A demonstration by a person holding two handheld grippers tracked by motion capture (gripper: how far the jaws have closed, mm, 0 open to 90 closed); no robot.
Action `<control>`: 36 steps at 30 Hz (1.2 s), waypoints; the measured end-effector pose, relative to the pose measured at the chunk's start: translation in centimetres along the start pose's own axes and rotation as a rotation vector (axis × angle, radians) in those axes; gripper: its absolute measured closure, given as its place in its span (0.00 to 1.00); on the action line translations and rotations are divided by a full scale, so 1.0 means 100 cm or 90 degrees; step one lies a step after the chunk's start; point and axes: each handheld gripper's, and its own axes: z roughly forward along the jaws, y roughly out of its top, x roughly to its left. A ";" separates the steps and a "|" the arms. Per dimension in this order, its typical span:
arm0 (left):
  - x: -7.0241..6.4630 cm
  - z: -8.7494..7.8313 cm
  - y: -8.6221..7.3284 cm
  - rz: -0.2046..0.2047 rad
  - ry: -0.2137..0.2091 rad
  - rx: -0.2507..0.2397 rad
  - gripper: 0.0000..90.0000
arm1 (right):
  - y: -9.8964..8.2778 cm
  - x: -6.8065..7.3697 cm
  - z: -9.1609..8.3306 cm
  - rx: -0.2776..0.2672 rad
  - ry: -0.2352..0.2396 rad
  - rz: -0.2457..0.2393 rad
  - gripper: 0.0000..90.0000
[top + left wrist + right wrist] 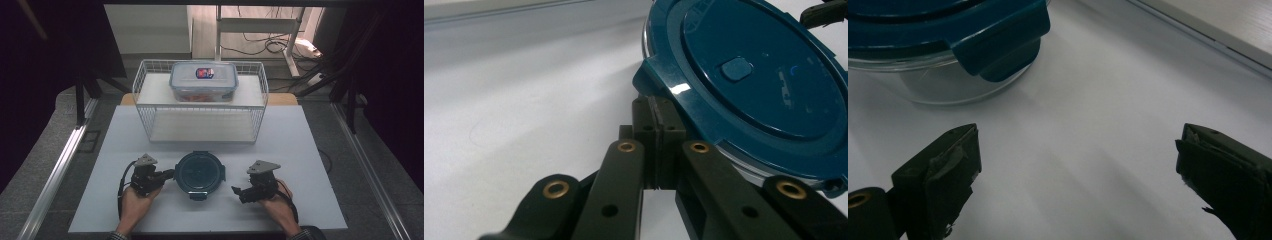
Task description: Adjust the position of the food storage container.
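A round glass container [200,174] with a dark teal clip lid [749,75] stands on the white board near the front. My left gripper [169,174] comes in from its left, jaws shut with nothing between them. In the left gripper view its tips [656,110] sit right against the lid's side tab [654,75]. My right gripper [236,190] rests to the right of the container, apart from it, jaws open. In the right gripper view the pads [950,167] stand wide over bare board, with the glass wall [943,85] and a lid clip [998,42] ahead at the upper left.
A white wire basket shelf [145,107] stands behind the container. On top of it sits a clear rectangular box [203,80] with a labelled lid. The white board [300,150] lies on a grey table with metal rails along both sides.
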 end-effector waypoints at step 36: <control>0.013 -0.029 -0.040 0.118 0.016 0.002 0.06 | 0.000 0.007 -0.008 -0.045 0.036 0.018 0.03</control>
